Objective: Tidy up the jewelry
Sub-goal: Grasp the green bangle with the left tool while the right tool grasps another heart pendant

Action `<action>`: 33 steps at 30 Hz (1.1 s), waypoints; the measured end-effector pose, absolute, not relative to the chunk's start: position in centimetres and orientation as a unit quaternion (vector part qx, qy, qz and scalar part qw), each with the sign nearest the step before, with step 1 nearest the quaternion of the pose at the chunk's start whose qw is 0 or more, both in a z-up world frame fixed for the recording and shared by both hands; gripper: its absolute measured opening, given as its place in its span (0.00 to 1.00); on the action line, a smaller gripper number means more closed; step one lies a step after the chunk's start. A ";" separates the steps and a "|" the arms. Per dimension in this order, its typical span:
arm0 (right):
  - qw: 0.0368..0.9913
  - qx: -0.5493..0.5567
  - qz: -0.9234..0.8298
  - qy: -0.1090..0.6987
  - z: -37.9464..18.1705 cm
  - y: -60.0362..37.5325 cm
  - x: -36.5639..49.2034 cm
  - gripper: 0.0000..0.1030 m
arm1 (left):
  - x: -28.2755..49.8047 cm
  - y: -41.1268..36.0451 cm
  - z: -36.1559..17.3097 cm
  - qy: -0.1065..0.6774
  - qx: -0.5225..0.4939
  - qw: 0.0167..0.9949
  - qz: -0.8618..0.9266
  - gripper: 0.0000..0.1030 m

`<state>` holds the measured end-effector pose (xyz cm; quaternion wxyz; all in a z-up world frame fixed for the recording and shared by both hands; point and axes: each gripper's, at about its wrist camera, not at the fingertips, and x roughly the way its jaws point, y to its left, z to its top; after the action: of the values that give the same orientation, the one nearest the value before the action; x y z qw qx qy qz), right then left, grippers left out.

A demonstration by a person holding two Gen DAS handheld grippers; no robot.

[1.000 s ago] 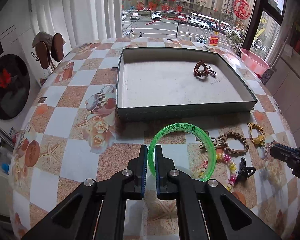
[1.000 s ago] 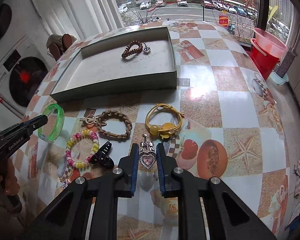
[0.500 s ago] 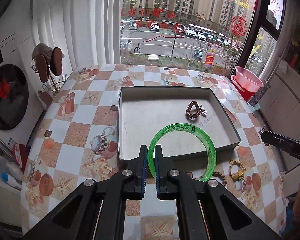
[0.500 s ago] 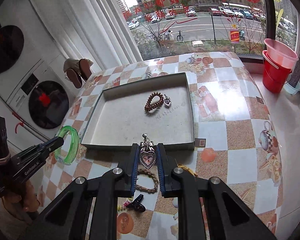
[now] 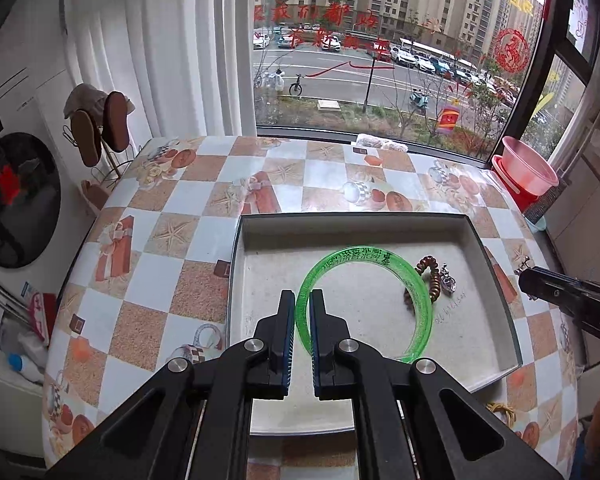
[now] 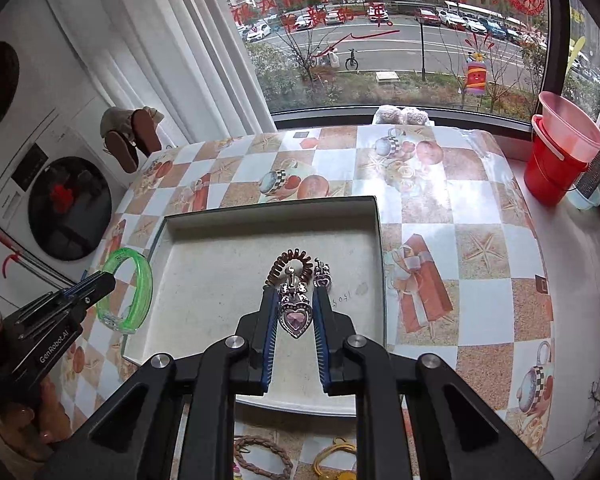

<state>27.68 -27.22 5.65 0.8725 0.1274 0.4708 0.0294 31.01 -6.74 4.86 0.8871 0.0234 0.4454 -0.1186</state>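
Over the tray, left claw clamps bangle.

A home laundry corner: washing machine; slippers drying; patterned tablecloth; street-facing window.

- i see a red bucket with a pink basin nested in it, right of the table
- a washing machine at left
- slippers on a rack beside white curtains
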 end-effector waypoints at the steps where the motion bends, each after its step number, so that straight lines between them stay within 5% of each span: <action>1: 0.868 0.127 0.032 0.478 4.8 -27.1 28.1 0.19 | 31.4 -7.1 4.1 0.450 0.029 0.885 -0.117 0.20; 11: 0.839 0.125 0.036 0.528 -1.9 -26.3 29.9 0.18 | 32.3 -10.0 -0.4 0.453 0.097 0.878 -0.121 0.20; 29: 0.851 0.079 0.019 0.519 -3.8 -25.5 30.9 0.19 | 33.3 -9.7 -2.6 0.449 0.103 0.883 -0.086 0.20; 33: 0.850 0.105 0.029 0.516 -3.6 -25.8 30.8 0.40 | 33.0 -9.5 -2.1 0.441 0.099 0.888 -0.082 0.20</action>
<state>30.79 -25.83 -3.65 0.8496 0.1051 0.5161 0.0288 32.96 -9.46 -2.11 0.8883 0.0989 0.4410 -0.0821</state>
